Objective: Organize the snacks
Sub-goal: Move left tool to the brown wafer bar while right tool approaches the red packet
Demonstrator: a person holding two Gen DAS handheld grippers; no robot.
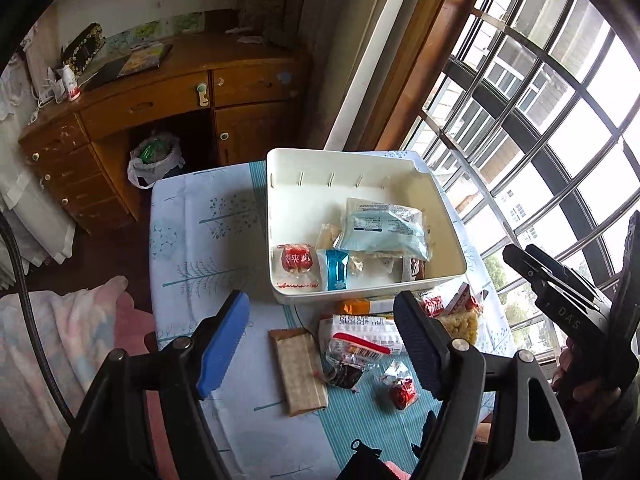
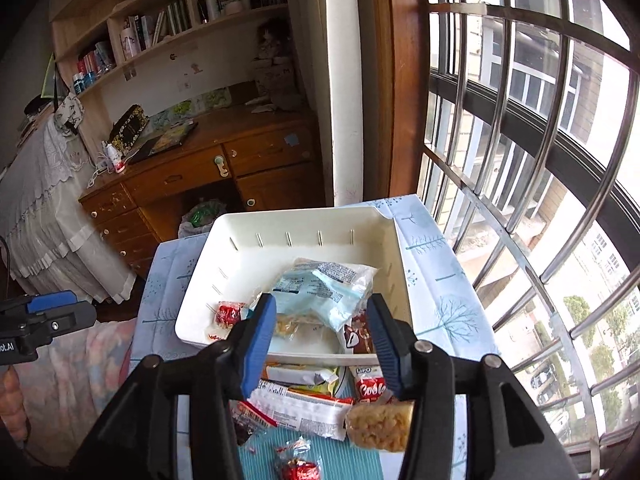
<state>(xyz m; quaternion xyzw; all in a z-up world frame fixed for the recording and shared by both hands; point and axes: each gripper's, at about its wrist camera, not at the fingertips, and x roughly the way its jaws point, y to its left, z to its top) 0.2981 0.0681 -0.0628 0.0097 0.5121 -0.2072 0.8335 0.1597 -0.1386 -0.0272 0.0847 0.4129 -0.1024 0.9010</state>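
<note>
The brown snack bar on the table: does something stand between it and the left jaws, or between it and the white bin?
Nothing visible blocks the brown snack bar. It lies flat and alone on the tablecloth, below the open left gripper. The way to the white bin is bare cloth; only the bin's near wall must be cleared.

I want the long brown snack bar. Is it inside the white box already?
No, the long brown snack bar lies on the tablecloth outside the white box, between the open left gripper's fingers.
</note>
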